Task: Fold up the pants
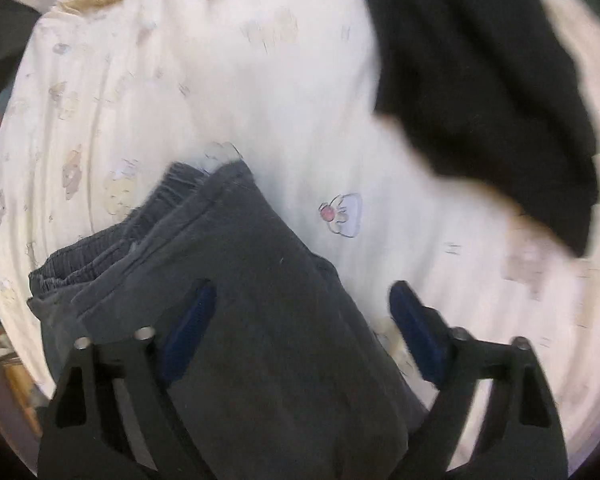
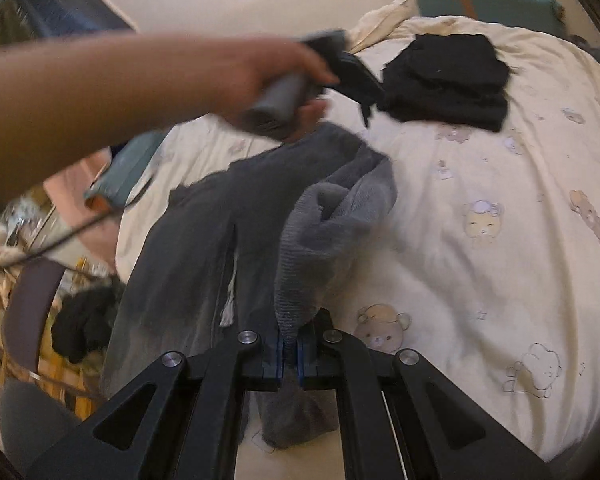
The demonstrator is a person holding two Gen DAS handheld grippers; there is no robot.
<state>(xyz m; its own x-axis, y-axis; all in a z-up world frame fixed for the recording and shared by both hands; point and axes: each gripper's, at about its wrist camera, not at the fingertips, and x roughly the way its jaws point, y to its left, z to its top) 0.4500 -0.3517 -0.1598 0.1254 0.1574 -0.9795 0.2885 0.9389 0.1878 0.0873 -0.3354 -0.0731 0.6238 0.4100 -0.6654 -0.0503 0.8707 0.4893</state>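
Pants [image 2: 204, 248], grey, sit on the near-left part of the bed, one corner pinched in the right gripper [image 2: 289, 354]: jaws pressed together on a ribbed cuff that rises lifted and bunched off the blue pads [image 2: 279, 354]. Rest of the garment drapes flat leftward toward the mattress edge. Left gripper [image 1: 302, 304] points down over the same pants [image 1: 236, 300], jaws spread wide, blue fingers [image 1: 194, 320] either side of the folded cloth, not pressing on it; left finger over fabric, right finger over bare sheet. Gathered elastic waistband [image 1: 100, 256] shows at the left end of the fold. Fabric soft, matte, faint cord ribs. Person's hand [image 2: 260, 80] holds the left gripper's handle above the pants, blurred. Sheet [image 2: 480, 280] cream, wrinkled, bear and cloud prints, wide open room to the right and centre. Black folded clothes [image 2: 448, 80] stacked at the far side, well apart from the pants. Bed's left edge drops to cluttered floor; dark clothing pile [image 2: 84, 324] down there.
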